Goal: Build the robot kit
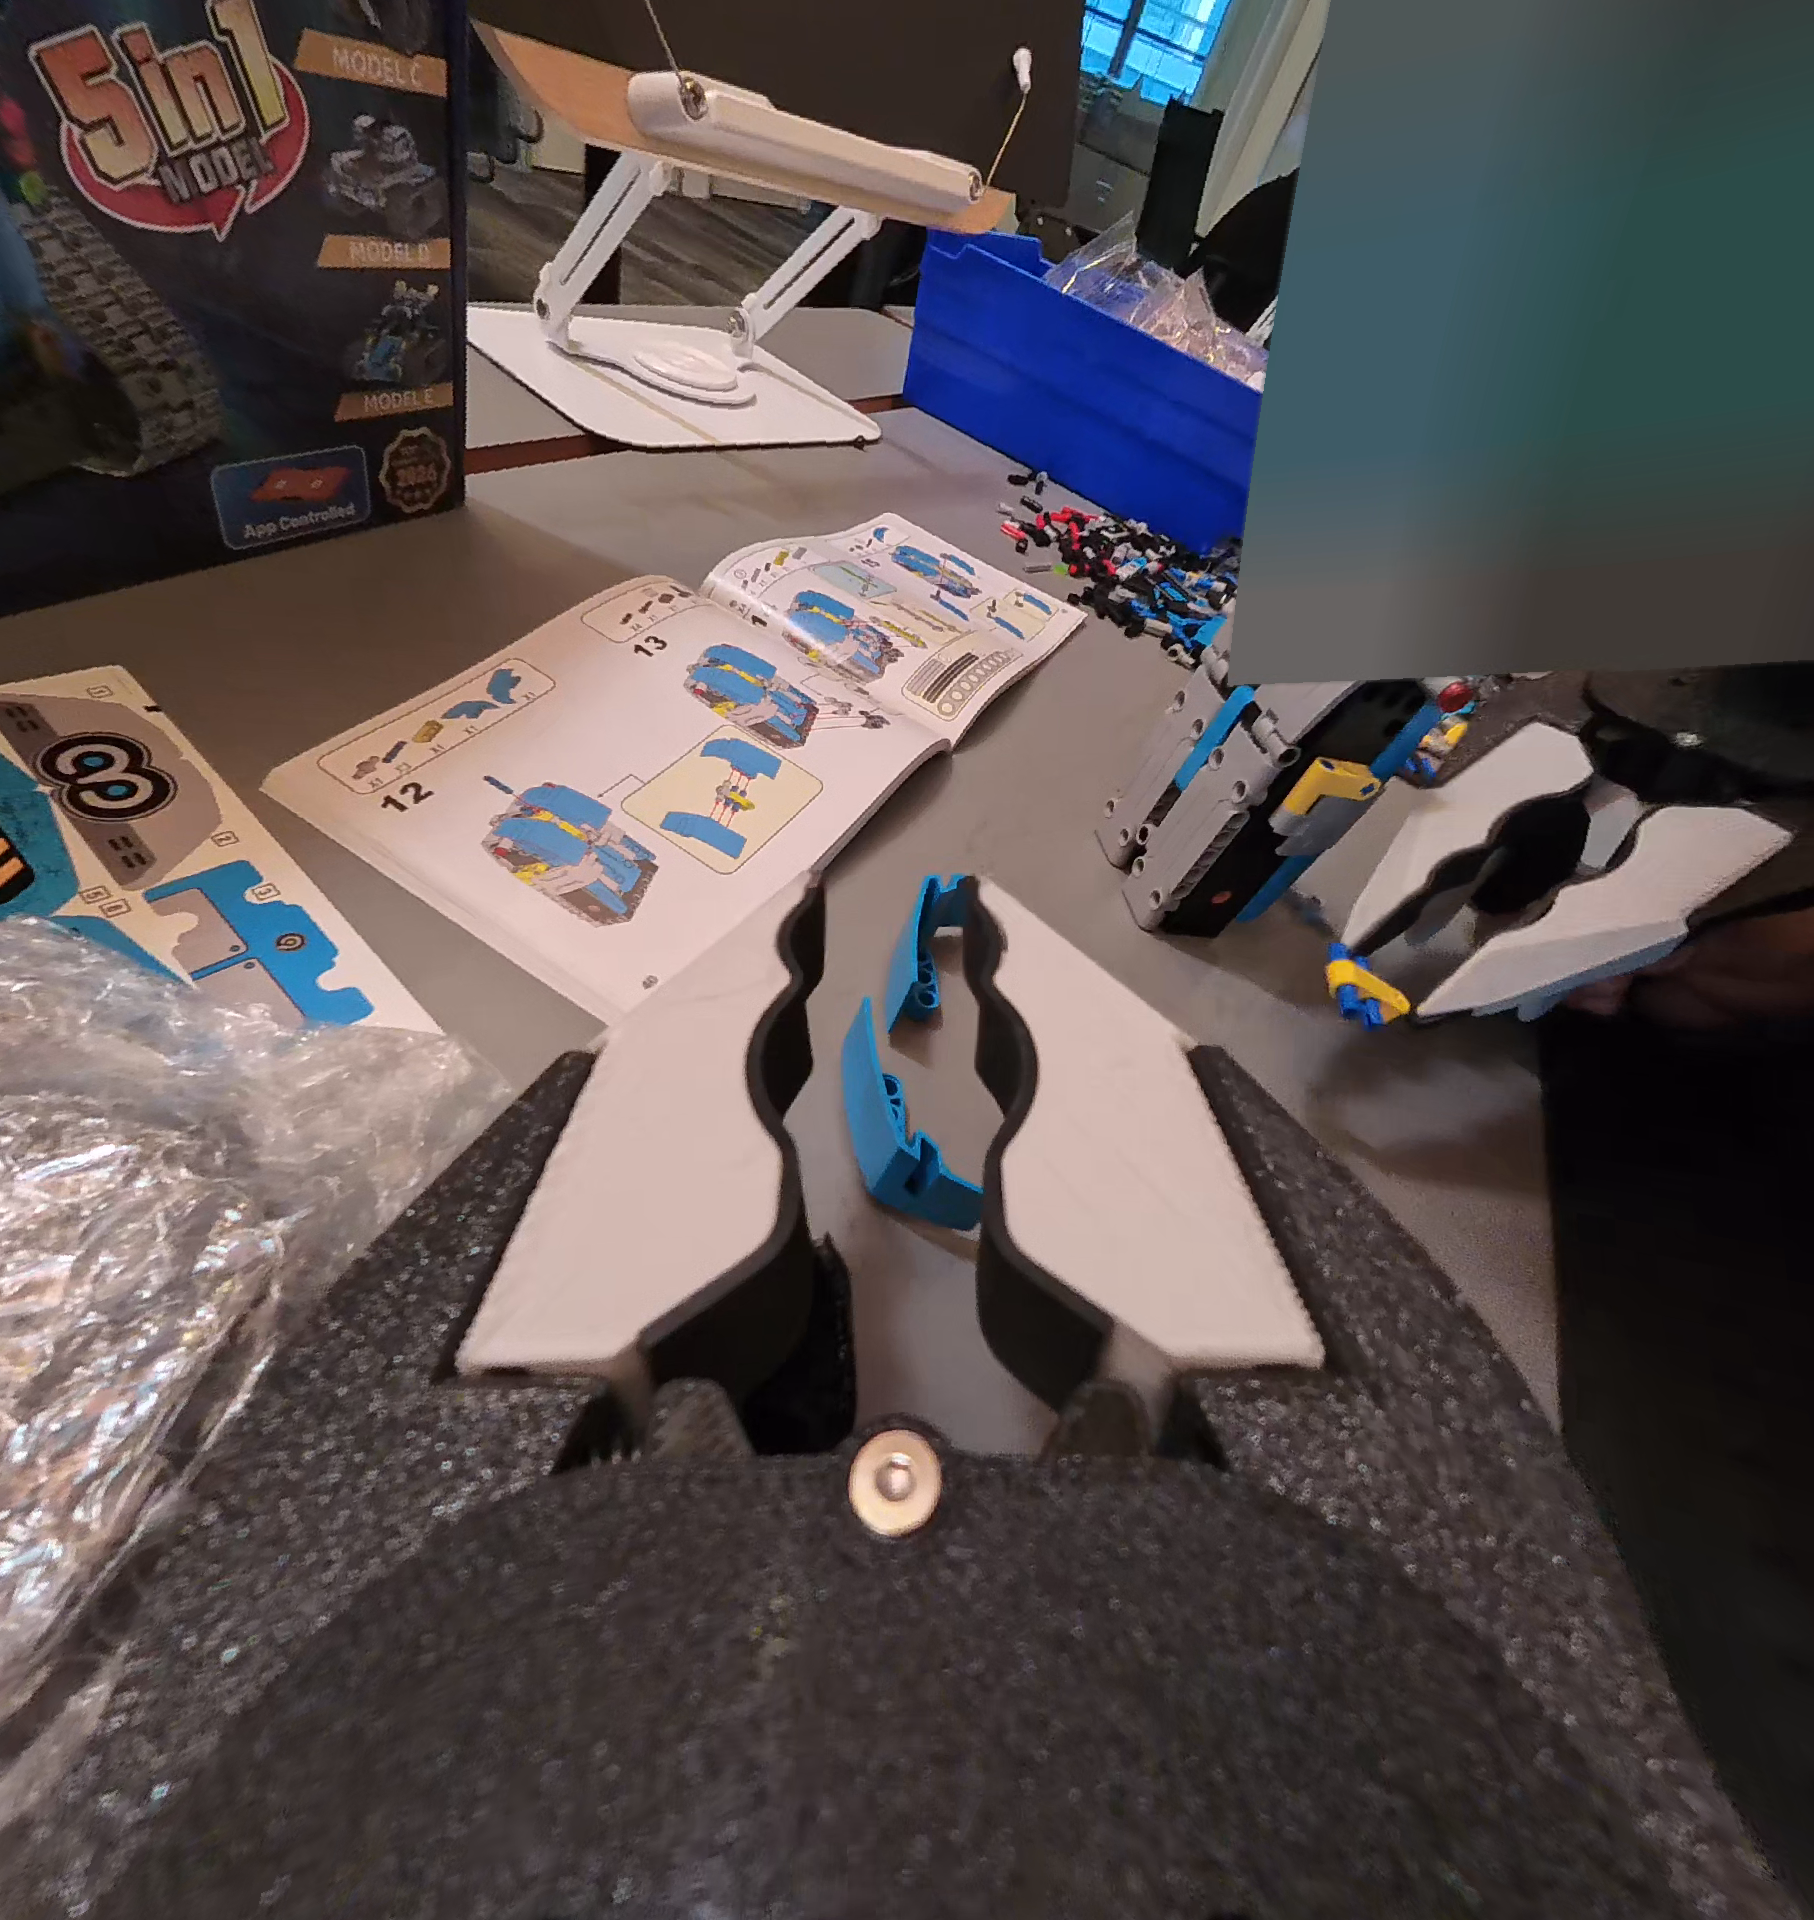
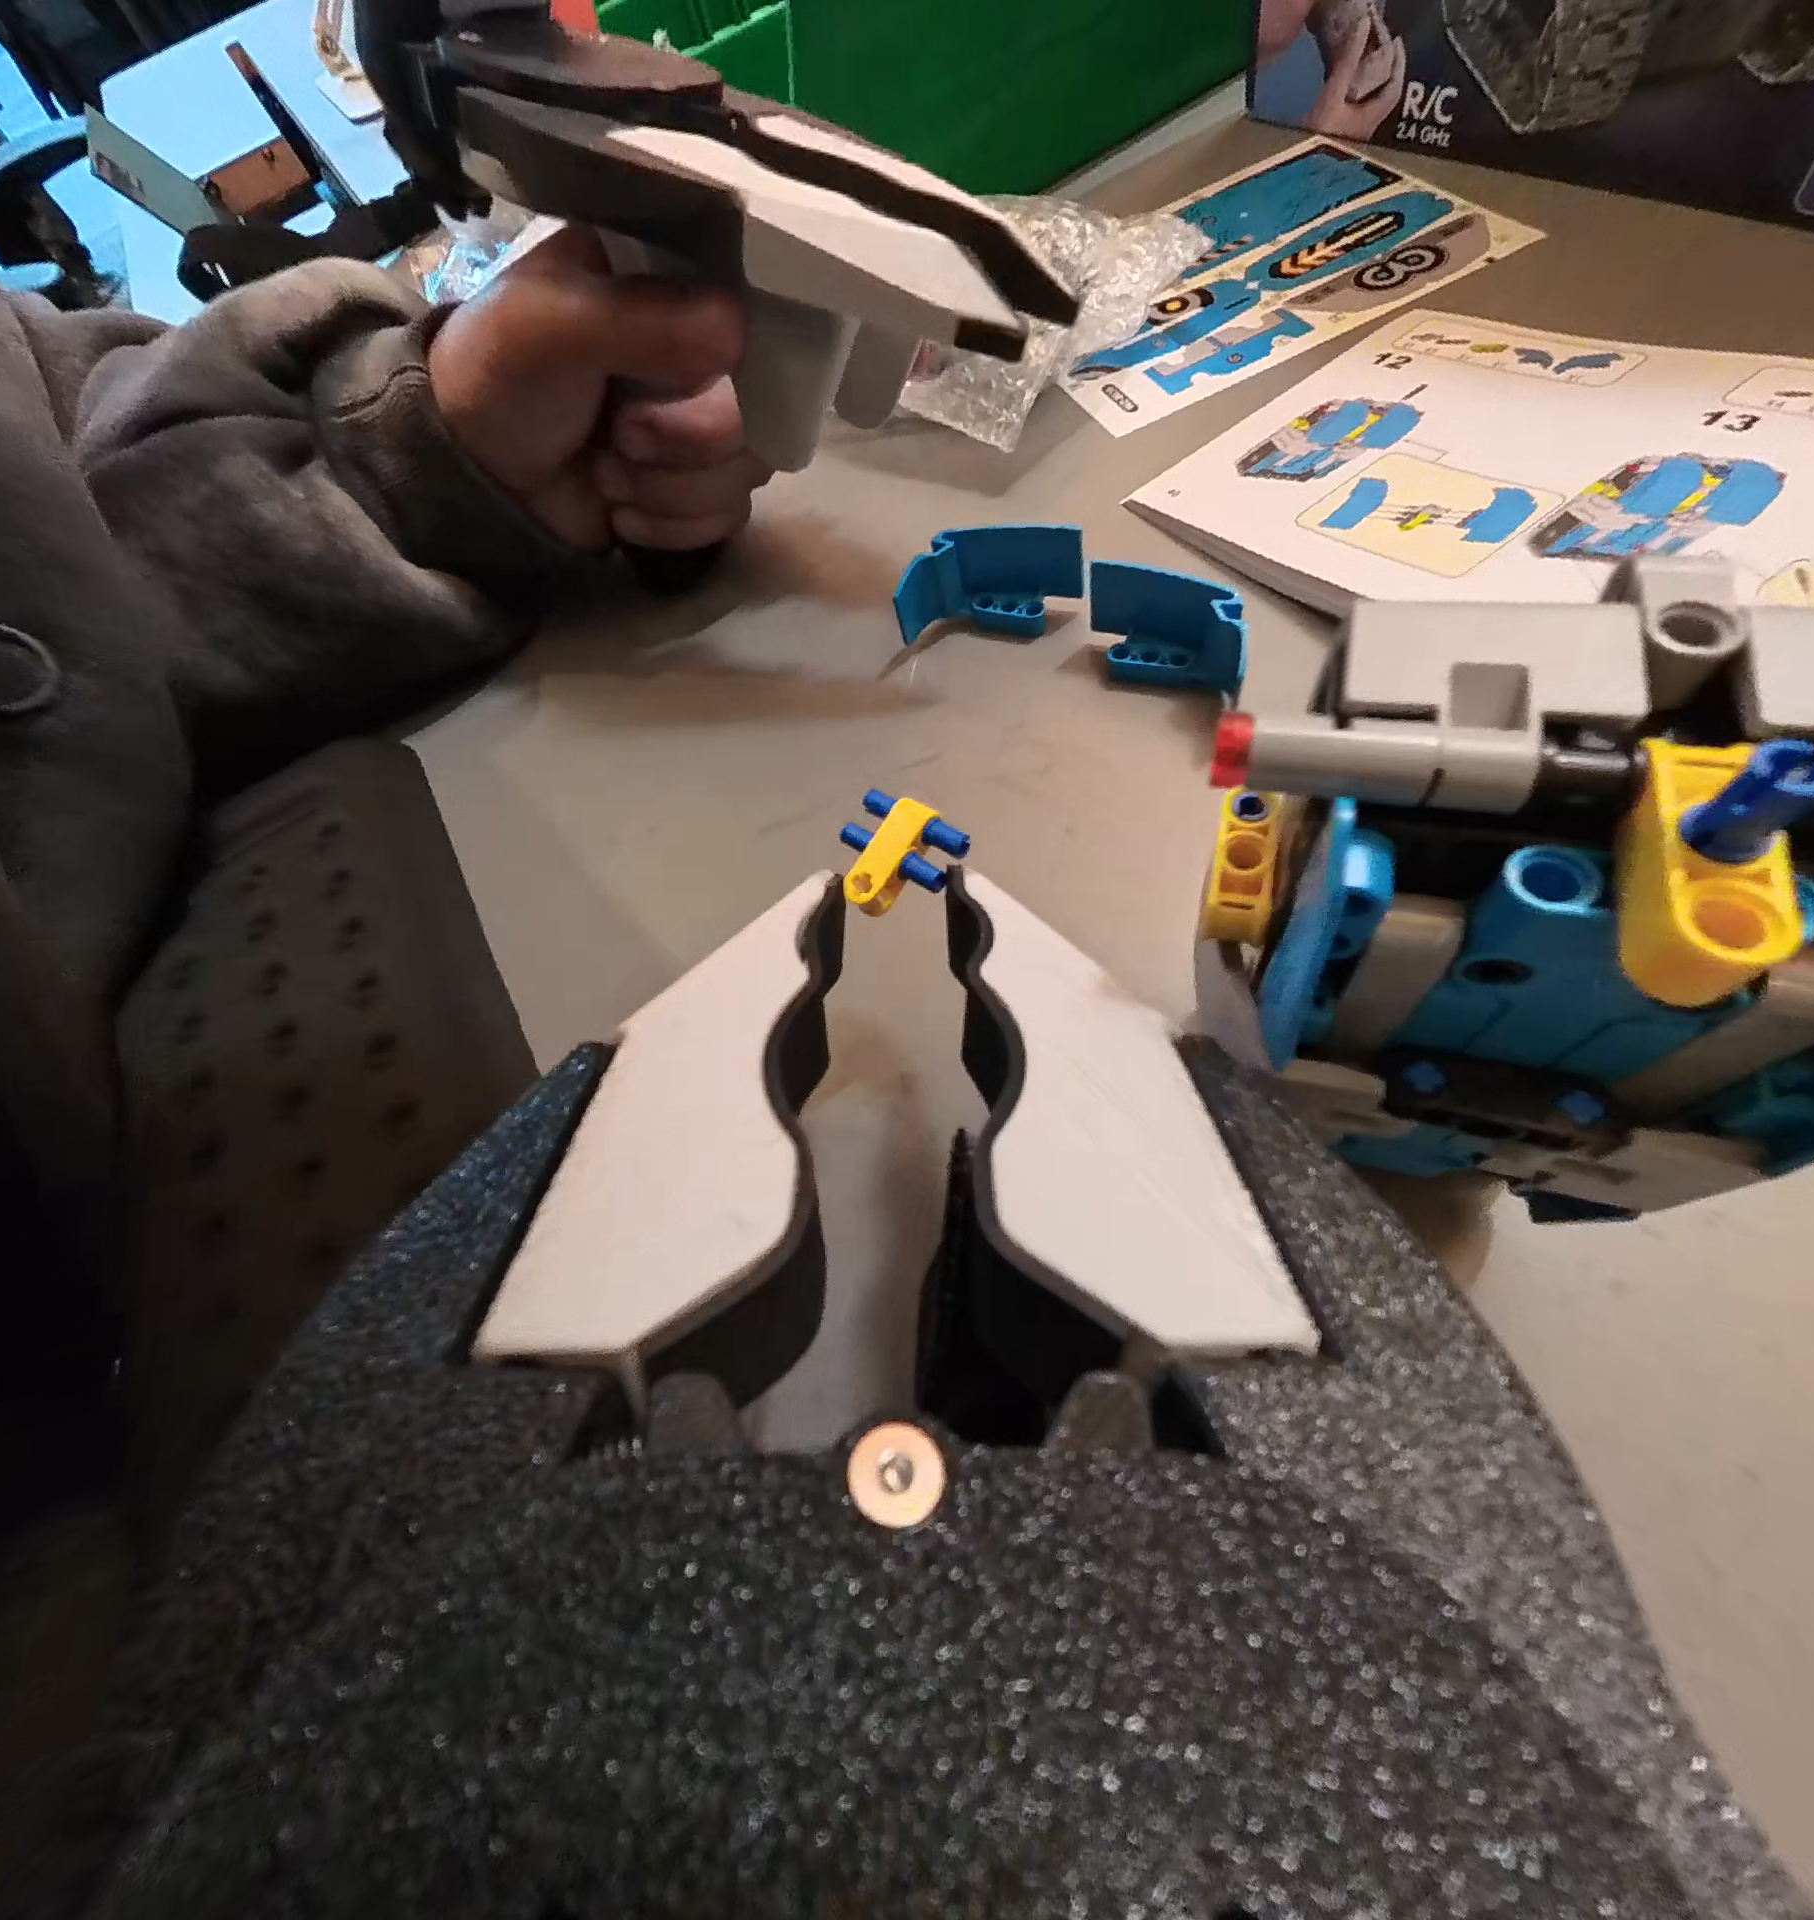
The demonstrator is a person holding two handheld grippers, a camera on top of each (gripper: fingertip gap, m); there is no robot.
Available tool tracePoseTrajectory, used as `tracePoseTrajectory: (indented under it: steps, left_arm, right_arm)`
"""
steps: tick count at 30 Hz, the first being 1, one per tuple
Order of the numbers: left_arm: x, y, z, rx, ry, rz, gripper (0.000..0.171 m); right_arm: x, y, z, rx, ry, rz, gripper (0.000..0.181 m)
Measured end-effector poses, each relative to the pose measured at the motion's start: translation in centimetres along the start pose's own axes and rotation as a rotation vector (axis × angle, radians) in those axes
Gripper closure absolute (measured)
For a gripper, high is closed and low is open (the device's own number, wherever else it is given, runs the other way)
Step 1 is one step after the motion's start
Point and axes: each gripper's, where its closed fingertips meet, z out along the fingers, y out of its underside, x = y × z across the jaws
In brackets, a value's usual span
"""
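Both grippers fill the lower frames: the left gripper (image 1: 898, 904) hangs open above two curved blue panels (image 1: 908, 1122) lying lengthwise between its fingers, while the right gripper (image 2: 895, 883) pinches a small yellow connector (image 2: 890, 854) (blue pins through it) left of the half-built model (image 2: 1537, 904).

Both tools: left tool (image 1: 895, 1049), right tool (image 2: 895, 894): white fingers, wavy black pads, speckled black body, one silver screw; grey sleeve (image 2: 259, 436).
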Motion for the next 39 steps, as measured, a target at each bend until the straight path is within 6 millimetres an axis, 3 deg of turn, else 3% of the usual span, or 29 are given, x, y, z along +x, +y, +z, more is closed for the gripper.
tracePoseTrajectory:
  steps: [11, 20, 29, 39]
  left_arm:
    - [-0.5, -1.2, -0.9, 0.087, -0.064, 0.052, 0.149]
    - [0.1, -1.0, -0.8, 0.074, -0.066, 0.098, 0.149]
    - [0.9, 3.5, 0.3, -0.238, -0.011, 0.07, 0.152]
    - [0.3, 5.1, 0.4, -0.329, -0.035, 0.05, 0.153]
  right_arm:
    - [-1.2, 3.4, 1.5, -0.217, 0.052, -0.204, 0.162]
    - [-1.2, 4.3, 1.8, -0.264, 0.039, -0.183, 0.162]
    - [-1.2, 4.6, 1.9, -0.286, 0.041, -0.186, 0.162]
    - [-1.1, 4.7, 2.0, -0.289, 0.034, -0.163, 0.162]
